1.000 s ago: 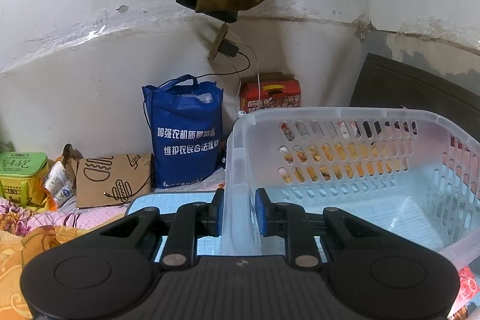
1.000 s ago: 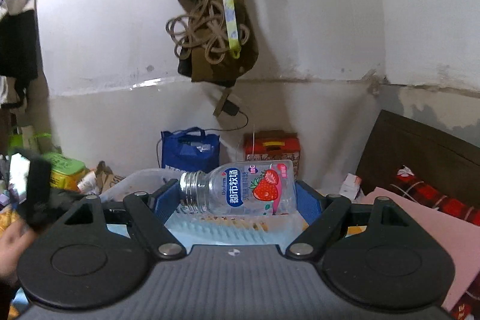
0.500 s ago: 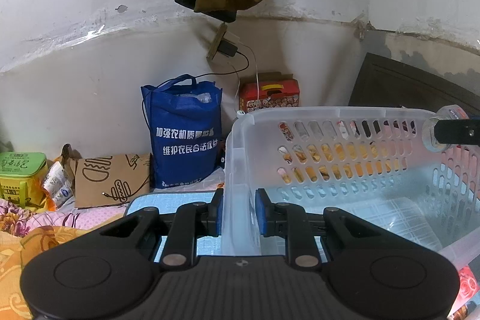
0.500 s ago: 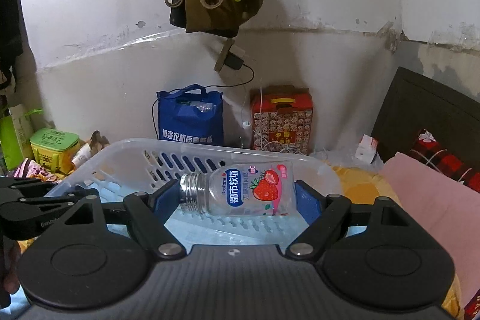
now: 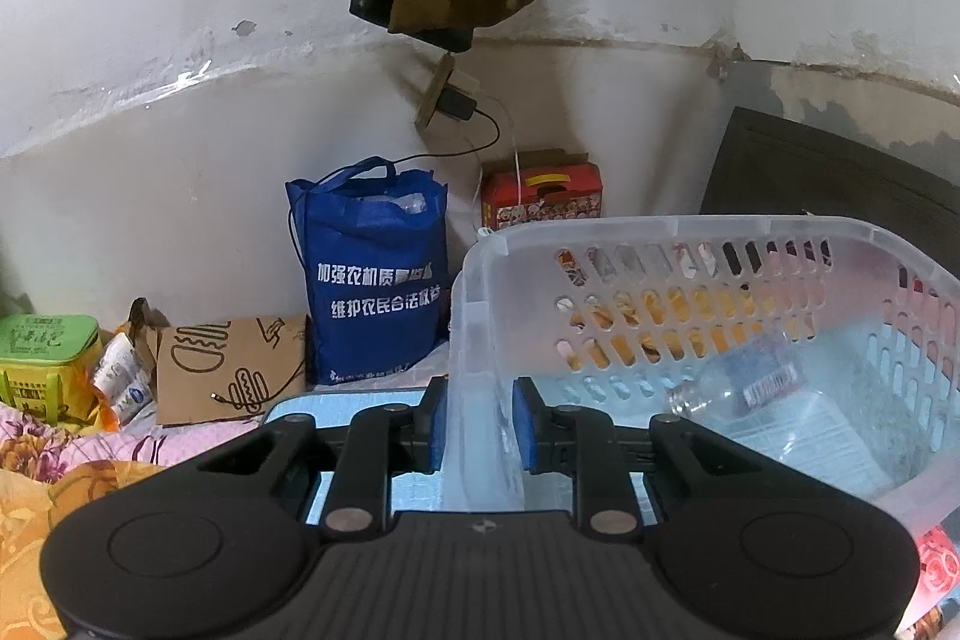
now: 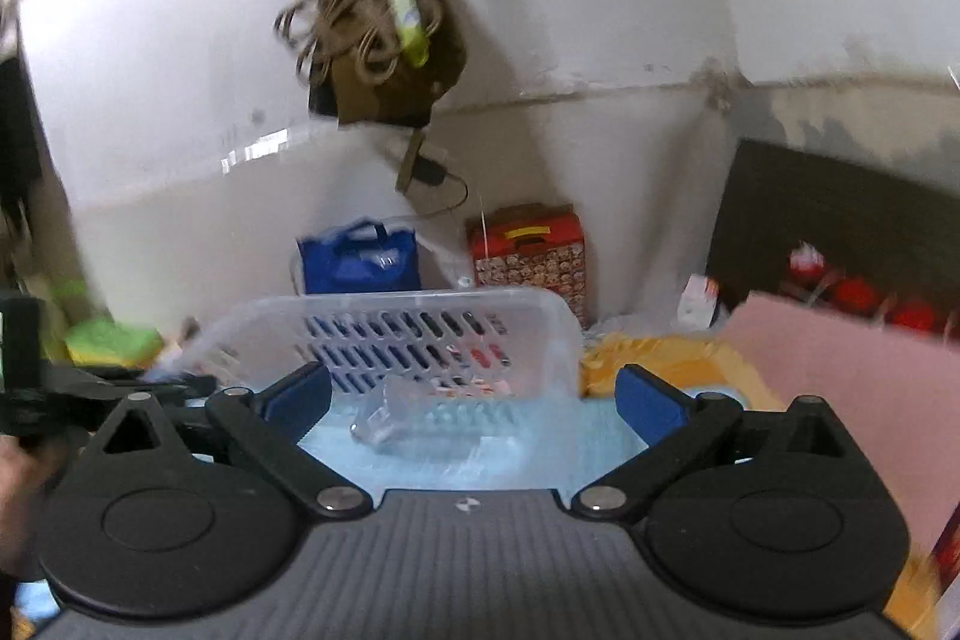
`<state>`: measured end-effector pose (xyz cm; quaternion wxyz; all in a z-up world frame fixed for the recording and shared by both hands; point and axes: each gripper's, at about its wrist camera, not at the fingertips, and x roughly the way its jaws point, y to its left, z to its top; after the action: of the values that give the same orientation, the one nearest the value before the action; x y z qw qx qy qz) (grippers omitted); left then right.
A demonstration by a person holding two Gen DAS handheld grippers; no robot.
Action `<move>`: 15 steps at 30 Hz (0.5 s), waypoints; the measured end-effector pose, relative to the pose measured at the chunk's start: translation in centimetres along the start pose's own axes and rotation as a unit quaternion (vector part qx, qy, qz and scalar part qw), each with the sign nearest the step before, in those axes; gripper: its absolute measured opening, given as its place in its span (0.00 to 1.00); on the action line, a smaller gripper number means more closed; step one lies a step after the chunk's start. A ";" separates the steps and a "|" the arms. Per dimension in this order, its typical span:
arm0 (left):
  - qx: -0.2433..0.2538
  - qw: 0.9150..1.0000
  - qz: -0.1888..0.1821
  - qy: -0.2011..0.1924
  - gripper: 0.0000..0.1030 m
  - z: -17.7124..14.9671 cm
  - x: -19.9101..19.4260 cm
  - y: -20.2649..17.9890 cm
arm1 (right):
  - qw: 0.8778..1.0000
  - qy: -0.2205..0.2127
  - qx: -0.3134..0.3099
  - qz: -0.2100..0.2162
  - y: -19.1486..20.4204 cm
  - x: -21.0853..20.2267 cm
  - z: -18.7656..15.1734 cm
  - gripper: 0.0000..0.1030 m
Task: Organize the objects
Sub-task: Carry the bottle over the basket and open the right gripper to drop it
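- My left gripper (image 5: 477, 421) clenches the basket (image 5: 690, 235) wall, lower centre.
- My right gripper (image 6: 474, 397) has just been opening, empty; the bottle (image 5: 735, 388) lies inside the basket, lower right.
- One item done; others unclear.

The basket (image 5: 678, 244) was translucent, glossy plastic; the bottle (image 5: 735, 388) clear plastic; the bag (image 5: 375, 274) matt blue cloth.

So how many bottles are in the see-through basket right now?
1. A clear bottle lies on its side on the floor of the basket, toward the far wall. Nothing else shows inside, though the near part is hidden.
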<state>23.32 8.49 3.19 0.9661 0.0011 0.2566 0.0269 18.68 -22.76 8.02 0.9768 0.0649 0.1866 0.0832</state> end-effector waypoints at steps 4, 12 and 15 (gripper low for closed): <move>-0.008 1.000 -0.004 -0.001 0.26 0.0 -0.1 0.3 | 1.000 -0.004 0.005 0.001 -0.3 -3.3 -3.7 1.00; -0.007 1.000 0.001 -0.019 0.26 0.0 -0.8 0.2 | 0.998 0.013 0.053 -0.036 -1.3 -4.7 -12.2 1.00; -0.005 1.000 -0.002 -0.015 0.26 0.0 -0.6 0.1 | 0.996 0.005 0.083 -0.022 -1.6 -4.9 -13.7 1.00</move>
<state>22.79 8.52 3.45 0.9699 -0.0039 0.2422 0.0262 9.32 -23.96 -3.15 0.9687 0.1412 0.1990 0.0463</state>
